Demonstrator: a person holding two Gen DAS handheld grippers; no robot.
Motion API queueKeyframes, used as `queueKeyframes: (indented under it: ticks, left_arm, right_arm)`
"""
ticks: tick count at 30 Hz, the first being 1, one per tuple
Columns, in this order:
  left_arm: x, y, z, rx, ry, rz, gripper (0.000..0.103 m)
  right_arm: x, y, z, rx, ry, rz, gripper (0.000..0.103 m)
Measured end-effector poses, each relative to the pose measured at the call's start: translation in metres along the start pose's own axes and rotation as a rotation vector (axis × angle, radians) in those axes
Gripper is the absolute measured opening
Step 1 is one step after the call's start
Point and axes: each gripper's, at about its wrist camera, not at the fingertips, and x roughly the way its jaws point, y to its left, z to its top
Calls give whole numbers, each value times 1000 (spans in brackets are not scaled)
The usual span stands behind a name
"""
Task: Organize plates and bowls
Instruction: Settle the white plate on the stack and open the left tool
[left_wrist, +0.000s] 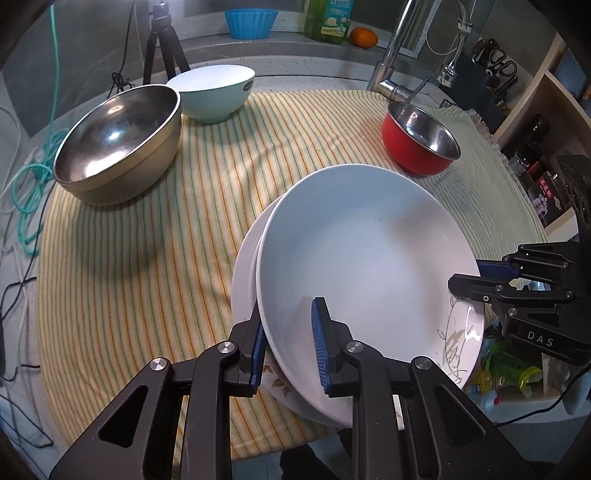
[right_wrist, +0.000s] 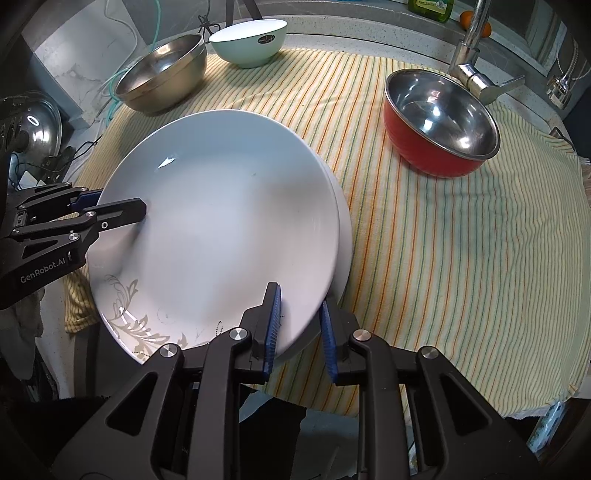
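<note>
Now top plate (left_wrist: 354, 251) rim sits between both tools' pads.

White plate (right_wrist: 221, 206) with grey leaf motif, yellow-green-orange striped cloth (right_wrist: 443, 258), red bowl (right_wrist: 436, 155), mint bowl (left_wrist: 218, 99)

Glossy white ceramic plate (right_wrist: 229, 206), shiny steel bowl (left_wrist: 118, 140), red-enamelled metal bowl (right_wrist: 439, 122), matt striped cloth (right_wrist: 443, 258).

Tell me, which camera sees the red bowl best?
The right wrist view: the red bowl sits big and close, its shiny inside plain. The left wrist view shows it smaller and farther off, beyond the plates.
</note>
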Motion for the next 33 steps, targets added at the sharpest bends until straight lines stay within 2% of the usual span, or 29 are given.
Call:
queueKeyframes:
  ticks: [19,22,25,33]
  left_arm:
    - [1,-2,2,62,22,10,21]
    - [0,0,3,72,19,40,21]
    - [2,9,3,42,28,1,21]
    - [-1,17,0,-13,24,-43,21]
  right_arm:
    - [1,-2,0,3,3,1,22]
    - [1,-1,0,1,3,-6,22]
    - [1,-1,0,7,3,-3,22]
    - [-1,-1,2,11,-2,0,22]
